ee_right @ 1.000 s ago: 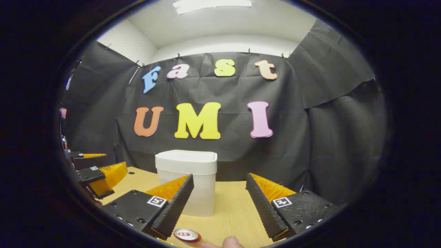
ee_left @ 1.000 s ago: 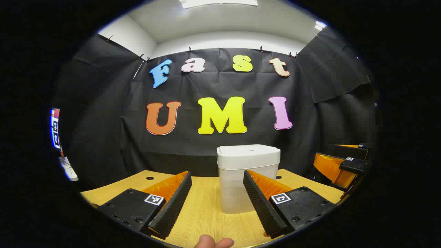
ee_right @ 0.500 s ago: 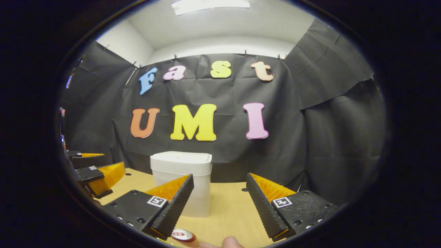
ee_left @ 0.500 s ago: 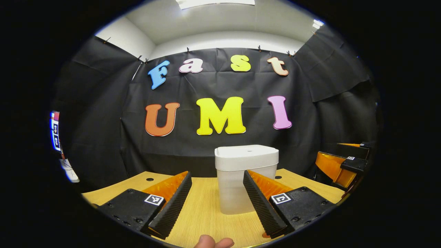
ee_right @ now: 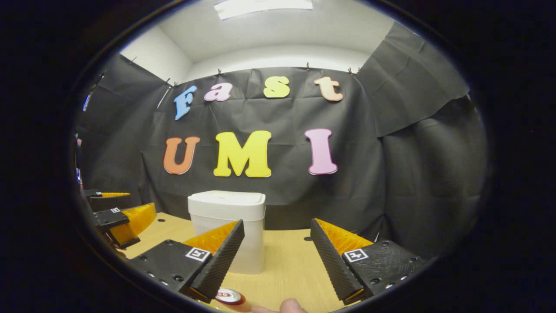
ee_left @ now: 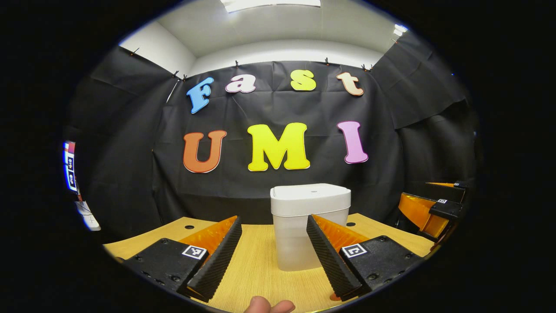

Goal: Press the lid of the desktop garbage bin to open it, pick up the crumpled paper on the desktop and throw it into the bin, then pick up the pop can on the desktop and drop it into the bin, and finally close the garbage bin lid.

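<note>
The left tongs (ee_left: 273, 261) stand wide apart and hold nothing; in the left gripper view the white bin (ee_left: 309, 226) sits straight ahead on the worktop (ee_left: 256, 269), towards its far edge, lid (ee_left: 310, 198) down, its body showing between the two fingers but well beyond their tips. The right tongs (ee_right: 278, 261) also gape wide and empty; in the right gripper view the bin (ee_right: 226, 230) stands ahead and to the left, partly behind the left finger; the pop can (ee_right: 229, 296) lies at the near edge, just beside that finger's tip; a fingertip (ee_right: 289, 306) shows beside it.
</note>
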Demonstrator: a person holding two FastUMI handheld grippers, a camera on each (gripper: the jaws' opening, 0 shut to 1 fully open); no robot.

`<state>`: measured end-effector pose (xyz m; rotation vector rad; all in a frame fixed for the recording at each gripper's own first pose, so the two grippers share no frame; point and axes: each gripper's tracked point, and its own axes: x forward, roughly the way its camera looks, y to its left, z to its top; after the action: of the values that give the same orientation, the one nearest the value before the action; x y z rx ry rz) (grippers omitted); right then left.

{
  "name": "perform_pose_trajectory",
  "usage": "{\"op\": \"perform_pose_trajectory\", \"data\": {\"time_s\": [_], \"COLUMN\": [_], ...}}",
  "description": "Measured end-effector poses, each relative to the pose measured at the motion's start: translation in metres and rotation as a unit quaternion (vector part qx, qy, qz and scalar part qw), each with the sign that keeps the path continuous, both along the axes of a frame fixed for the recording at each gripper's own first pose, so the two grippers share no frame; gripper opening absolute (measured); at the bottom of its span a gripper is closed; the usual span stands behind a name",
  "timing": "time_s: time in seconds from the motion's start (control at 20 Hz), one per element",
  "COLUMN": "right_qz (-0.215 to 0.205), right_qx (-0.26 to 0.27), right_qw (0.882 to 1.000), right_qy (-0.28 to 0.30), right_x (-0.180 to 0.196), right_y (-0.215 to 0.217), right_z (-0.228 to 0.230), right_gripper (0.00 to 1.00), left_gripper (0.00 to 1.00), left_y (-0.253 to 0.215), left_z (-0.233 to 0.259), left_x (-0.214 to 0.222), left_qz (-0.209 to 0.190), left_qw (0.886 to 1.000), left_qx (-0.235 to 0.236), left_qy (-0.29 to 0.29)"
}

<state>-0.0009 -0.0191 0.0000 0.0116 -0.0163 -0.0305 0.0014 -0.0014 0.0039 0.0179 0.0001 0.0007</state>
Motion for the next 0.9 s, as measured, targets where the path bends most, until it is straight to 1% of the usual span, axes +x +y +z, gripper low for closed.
{"op": "perform_pose_trajectory", "data": {"time_s": [0.1, 0.15, 0.3, 0.35, 0.4, 0.45, 0.5, 0.55, 0.6, 0.65, 0.7, 0.85, 0.9], "right_qz": [0.002, 0.003, 0.004, 0.005, 0.005, 0.005, 0.005, 0.006, 0.007, 0.009, 0.010, 0.015, 0.016], "right_qx": [-0.002, -0.004, -0.007, -0.007, -0.006, -0.005, -0.004, -0.003, -0.003, -0.003, -0.006, -0.016, -0.018], "right_qw": [1.000, 1.000, 1.000, 1.000, 1.000, 1.000, 1.000, 1.000, 1.000, 1.000, 1.000, 1.000, 1.000], "right_qy": [0.001, 0.002, 0.005, 0.007, 0.007, 0.008, 0.009, 0.010, 0.011, 0.011, 0.011, 0.004, 0.005], "right_x": [0.000, -0.001, 0.000, 0.000, 0.000, 0.001, 0.002, 0.003, 0.004, 0.006, 0.008, 0.022, 0.028], "right_y": [0.001, 0.002, 0.003, 0.004, 0.004, 0.003, 0.003, 0.004, 0.005, 0.006, 0.007, 0.012, 0.012], "right_z": [-0.001, -0.002, -0.005, -0.006, -0.005, -0.005, -0.006, -0.007, -0.006, -0.007, -0.005, -0.003, -0.003], "right_gripper": [0.97, 0.95, 0.95, 0.97, 0.95, 0.97, 0.95, 0.97, 0.95, 0.97, 0.95, 0.95, 0.97], "left_gripper": [0.97, 0.97, 0.97, 0.97, 0.97, 0.97, 0.97, 0.97, 0.97, 0.97, 0.97, 0.97, 0.97], "left_y": [0.000, -0.001, -0.002, -0.002, -0.003, -0.003, -0.003, -0.003, -0.003, -0.003, -0.002, 0.002, 0.003], "left_z": [0.000, 0.000, -0.001, -0.001, -0.001, -0.001, -0.001, -0.002, -0.002, -0.003, -0.004, -0.006, -0.006], "left_x": [0.000, 0.000, -0.001, -0.001, -0.001, -0.001, -0.001, -0.001, -0.001, -0.001, -0.001, -0.002, -0.003], "left_qz": [0.001, 0.001, 0.001, 0.000, 0.000, 0.000, -0.001, 0.000, 0.001, 0.004, 0.008, 0.019, 0.023], "left_qw": [1.000, 1.000, 1.000, 1.000, 1.000, 1.000, 1.000, 1.000, 1.000, 1.000, 1.000, 1.000, 1.000], "left_qx": [0.000, -0.001, -0.002, -0.001, -0.002, -0.002, -0.003, -0.004, -0.005, -0.007, -0.008, -0.010, -0.011], "left_qy": [0.000, 0.000, 0.000, 0.001, 0.000, 0.000, 0.000, 0.001, 0.001, 0.002, 0.003, 0.005, 0.005]}}
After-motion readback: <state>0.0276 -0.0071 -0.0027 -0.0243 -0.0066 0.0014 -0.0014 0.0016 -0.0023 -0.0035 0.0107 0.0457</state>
